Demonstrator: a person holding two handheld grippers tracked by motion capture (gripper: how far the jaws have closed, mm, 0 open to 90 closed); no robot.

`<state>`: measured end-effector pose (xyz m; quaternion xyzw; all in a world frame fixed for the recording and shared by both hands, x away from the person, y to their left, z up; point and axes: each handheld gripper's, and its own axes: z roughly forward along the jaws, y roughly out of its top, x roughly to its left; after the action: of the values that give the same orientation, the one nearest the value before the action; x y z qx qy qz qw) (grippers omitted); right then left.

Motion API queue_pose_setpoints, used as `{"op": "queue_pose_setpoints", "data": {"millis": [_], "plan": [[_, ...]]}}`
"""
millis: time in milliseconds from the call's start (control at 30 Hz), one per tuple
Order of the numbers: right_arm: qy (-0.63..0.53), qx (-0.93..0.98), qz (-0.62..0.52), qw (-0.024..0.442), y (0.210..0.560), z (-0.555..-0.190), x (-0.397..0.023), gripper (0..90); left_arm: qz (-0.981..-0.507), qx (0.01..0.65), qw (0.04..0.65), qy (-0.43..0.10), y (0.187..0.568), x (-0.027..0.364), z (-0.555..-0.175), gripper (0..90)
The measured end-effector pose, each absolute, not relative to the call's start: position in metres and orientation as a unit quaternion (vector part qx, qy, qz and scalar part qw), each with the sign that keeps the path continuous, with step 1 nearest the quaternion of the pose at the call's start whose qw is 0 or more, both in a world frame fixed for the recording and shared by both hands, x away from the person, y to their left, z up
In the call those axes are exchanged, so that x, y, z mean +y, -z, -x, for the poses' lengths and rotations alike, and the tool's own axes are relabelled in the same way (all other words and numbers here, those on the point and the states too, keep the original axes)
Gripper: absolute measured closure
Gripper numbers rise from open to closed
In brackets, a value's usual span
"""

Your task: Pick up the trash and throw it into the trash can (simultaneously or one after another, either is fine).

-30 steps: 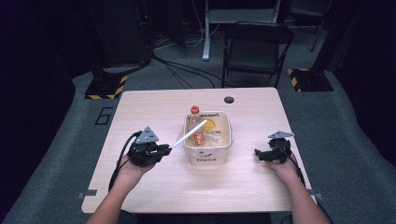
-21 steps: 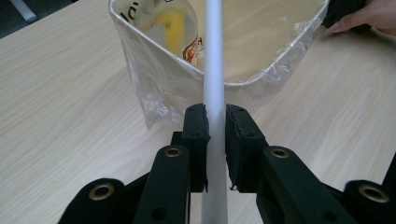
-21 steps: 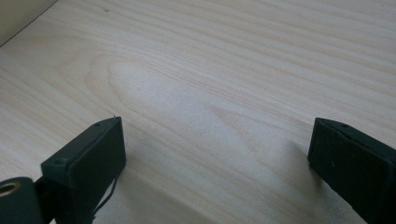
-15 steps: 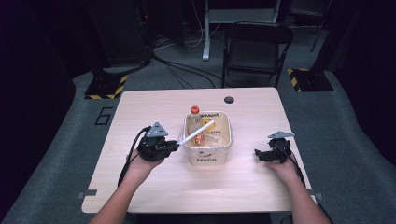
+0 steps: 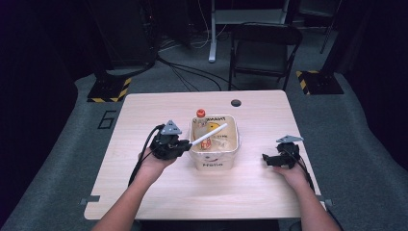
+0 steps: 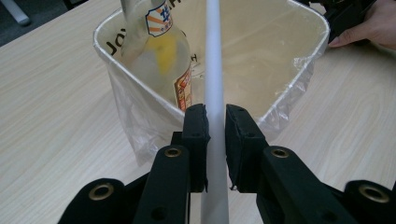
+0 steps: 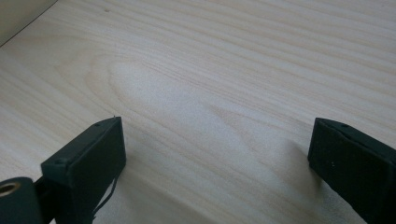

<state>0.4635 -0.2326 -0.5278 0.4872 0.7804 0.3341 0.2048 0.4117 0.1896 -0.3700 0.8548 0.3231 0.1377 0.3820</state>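
The left gripper (image 6: 215, 122) was clamped on a long white plastic tube (image 6: 214, 70), its 2 black jaws pressed against the tube's sides near the lower end. From that grip the tube ran straight ahead and out over the rim of the square translucent plastic tub (image 6: 299, 81), which stood just in front of the jaws. In the high view the left gripper (image 5: 185, 144) sat right beside the tub's (image 5: 235, 140) near side, and the tube (image 5: 208, 134) slanted up across the tub's opening. Inside the tub, to the left of the tube as the left gripper saw it, a clear glass bottle with a striped orange label (image 6: 159, 56) leaned against the wall; its red cap (image 5: 200, 113) stood at the far rim in the high view. Farther out, on the other side of the tub, the right gripper (image 5: 268, 159) rested low on the pale wooden table (image 5: 144, 192), well apart from the tub. Its jaws stood wide apart with bare wood grain (image 7: 210, 93) between them, nothing held.
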Motion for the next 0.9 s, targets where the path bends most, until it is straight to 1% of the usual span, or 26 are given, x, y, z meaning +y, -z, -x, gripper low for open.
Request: {"op": "queue_pose_setpoints", "data": {"millis": [733,767,900], "plan": [[-0.334,0.780,-0.487,0.205,0.528,-0.464,-0.233,3.3,-0.852,0.336,0.378,-0.135,0.376,0.173,-0.432,77.2],[-0.335,0.780,-0.488,0.205,0.528,-0.464,-0.233,3.3,-0.851,0.337,0.380,-0.134,0.376,0.172,-0.432,76.3],[-0.335,0.781,-0.487,0.205,0.528,-0.464,-0.233,3.3,-0.847,0.337,0.388,-0.137,0.374,0.174,-0.431,66.6]]}}
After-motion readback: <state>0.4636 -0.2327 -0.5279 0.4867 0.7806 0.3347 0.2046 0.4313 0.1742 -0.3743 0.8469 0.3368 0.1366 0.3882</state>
